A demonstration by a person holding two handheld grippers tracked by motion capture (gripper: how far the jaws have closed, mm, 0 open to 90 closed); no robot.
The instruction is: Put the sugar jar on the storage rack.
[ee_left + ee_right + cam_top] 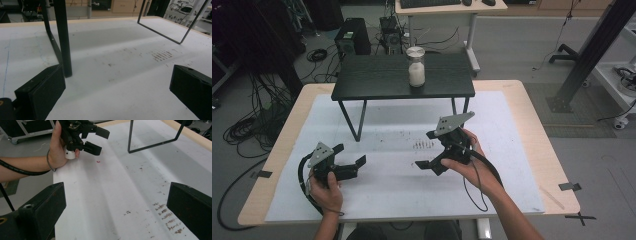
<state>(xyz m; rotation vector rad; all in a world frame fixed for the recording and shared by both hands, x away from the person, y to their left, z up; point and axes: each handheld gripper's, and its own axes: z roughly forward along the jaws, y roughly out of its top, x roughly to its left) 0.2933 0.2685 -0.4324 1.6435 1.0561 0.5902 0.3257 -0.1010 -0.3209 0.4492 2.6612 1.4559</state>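
Two hand-held tools hover over a white-covered tabletop (pixel 512 125), both with jaws spread wide and holding nothing. The left tool (pixel 348 159) sits low near the front corner of the mat, a hand (pixel 326 192) wrapped round its grip; the right tool (pixel 428 149) is tilted down toward a patch of brown scuff marks (pixel 424 145) lying just beyond its jaws.

The nearest thing to either is a glass jar (pixel 415 66), standing upright well ahead of both tools, on top of a small black stand (pixel 377 80) that rises on thin metal legs at the far side of the mat. It lies closer to the right tool's line than to the left's. The jar has a pale metal screw lid and clear walls, and is roughly two-thirds full of a white powder or grain.

Glass walls are likely stiff, smooth and breakable, and the filling should give it some weight low down. A firm hold across the body, below the lid and about level with the top of the contents, looks the safest; a pinch on the lid alone could slip or tip it.

From the left gripper view, one stand leg (pixel 63 37) rises just ahead of one jaw.
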